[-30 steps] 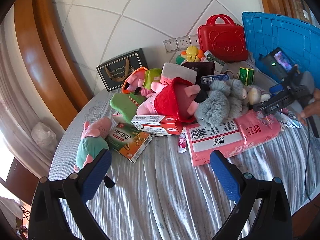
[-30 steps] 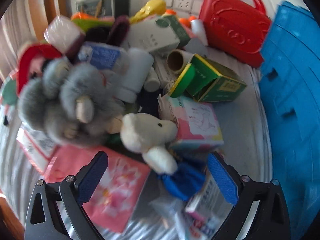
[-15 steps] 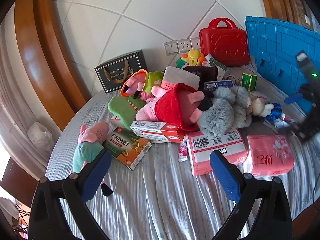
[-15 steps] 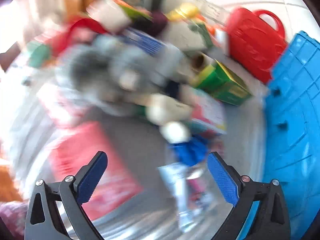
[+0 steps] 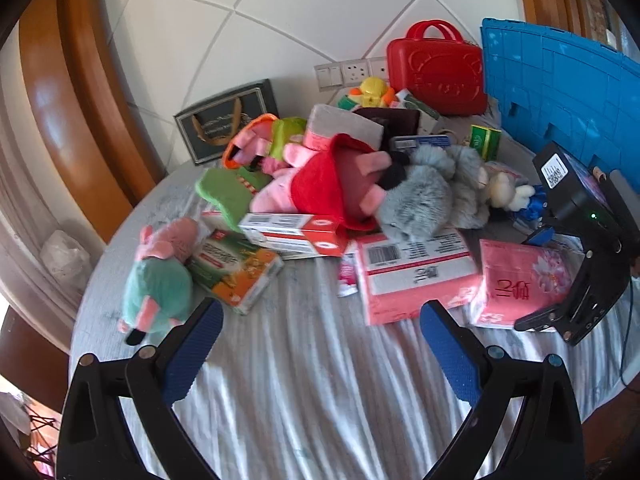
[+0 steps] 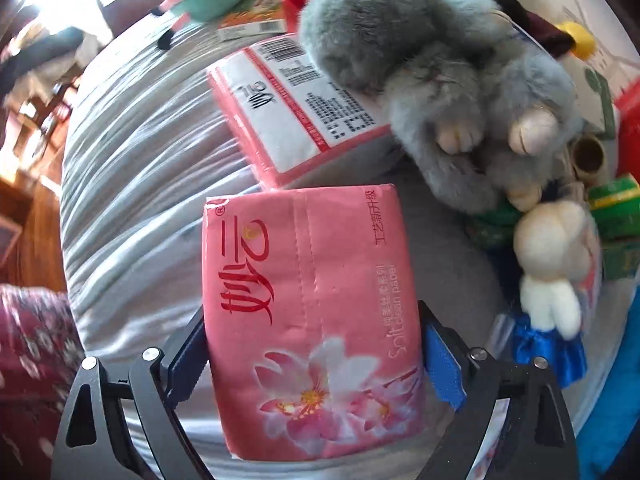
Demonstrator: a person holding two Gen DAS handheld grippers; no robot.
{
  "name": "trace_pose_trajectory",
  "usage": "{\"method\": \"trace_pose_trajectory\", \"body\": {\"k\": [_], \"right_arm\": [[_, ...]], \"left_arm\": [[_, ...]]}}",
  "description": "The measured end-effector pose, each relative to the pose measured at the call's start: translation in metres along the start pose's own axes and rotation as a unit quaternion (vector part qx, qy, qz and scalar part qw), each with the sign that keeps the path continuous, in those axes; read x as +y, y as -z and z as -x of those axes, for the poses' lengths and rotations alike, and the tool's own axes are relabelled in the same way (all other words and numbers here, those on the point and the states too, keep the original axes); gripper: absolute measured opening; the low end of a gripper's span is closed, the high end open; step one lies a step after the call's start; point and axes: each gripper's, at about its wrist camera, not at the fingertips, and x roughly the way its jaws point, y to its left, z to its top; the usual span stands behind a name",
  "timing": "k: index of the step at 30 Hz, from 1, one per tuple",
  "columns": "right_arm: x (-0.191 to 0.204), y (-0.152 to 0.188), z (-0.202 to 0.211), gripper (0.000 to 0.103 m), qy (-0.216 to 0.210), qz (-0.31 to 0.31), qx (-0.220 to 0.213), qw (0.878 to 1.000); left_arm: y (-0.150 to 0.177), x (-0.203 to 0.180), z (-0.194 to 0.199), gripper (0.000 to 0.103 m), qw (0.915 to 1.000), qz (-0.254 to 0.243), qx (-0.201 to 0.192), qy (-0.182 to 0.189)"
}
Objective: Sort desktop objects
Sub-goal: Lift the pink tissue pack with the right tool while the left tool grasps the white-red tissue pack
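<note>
A pile of toys, boxes and tissue packs lies on a round table with a grey striped cloth (image 5: 304, 360). My right gripper (image 6: 316, 356) has its blue pads on both sides of a pink flowered tissue pack (image 6: 312, 312), which lies on the cloth. From the left wrist view the right gripper (image 5: 576, 280) is at the far right, over that pack (image 5: 520, 280). A second pink tissue pack (image 5: 412, 276) lies beside it, under a grey plush (image 5: 420, 204). My left gripper (image 5: 320, 348) is open and empty above bare cloth.
A red case (image 5: 436, 72) and a blue crate (image 5: 560, 92) stand at the back right. A green-pink plush (image 5: 158, 280), an orange-green box (image 5: 236, 268) and a red-white box (image 5: 296, 234) lie on the left. A small white bear (image 6: 552, 256) lies to the pack's right.
My right gripper swung left and came down around the flowered tissue pack, which now fills its jaws. The left gripper stayed open, shifting only slightly.
</note>
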Motion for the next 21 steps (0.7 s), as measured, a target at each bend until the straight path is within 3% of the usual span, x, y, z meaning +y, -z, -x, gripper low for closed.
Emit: {"method": "trace_pose_trajectory", "body": {"k": [5, 9, 12, 14, 17, 20, 21], "right_arm": [[-0.002, 0.035, 0.032, 0.091, 0.004, -0.068, -0.025, 0.997], [0.002, 0.066, 0.062, 0.091, 0.007, -0.097, -0.043, 0.994], [-0.004, 0.088, 0.08, 0.091, 0.007, -0.118, -0.051, 0.992], [-0.016, 0.104, 0.086, 0.091, 0.011, -0.128, -0.051, 0.99], [-0.017, 0.123, 0.101, 0.091, 0.011, -0.153, -0.048, 0.987], [-0.012, 0.123, 0.103, 0.091, 0.009, -0.175, -0.048, 0.983], [-0.013, 0.123, 0.106, 0.091, 0.01, -0.176, -0.051, 0.983]], "left_arm": [[-0.008, -0.032, -0.022, 0.1, 0.9986, -0.011, 0.011, 0.05], [-0.023, -0.069, -0.028, 0.1, 0.9905, -0.044, -0.003, 0.131], [-0.034, -0.099, -0.029, 0.1, 0.9761, -0.079, -0.023, 0.201], [-0.037, -0.119, -0.035, 0.1, 0.961, -0.104, -0.017, 0.256], [-0.037, -0.144, -0.047, 0.1, 0.9472, -0.125, -0.008, 0.295], [-0.033, -0.166, -0.068, 0.1, 0.9393, -0.138, 0.014, 0.314], [-0.031, -0.171, -0.077, 0.1, 0.9422, -0.139, 0.021, 0.304]]}}
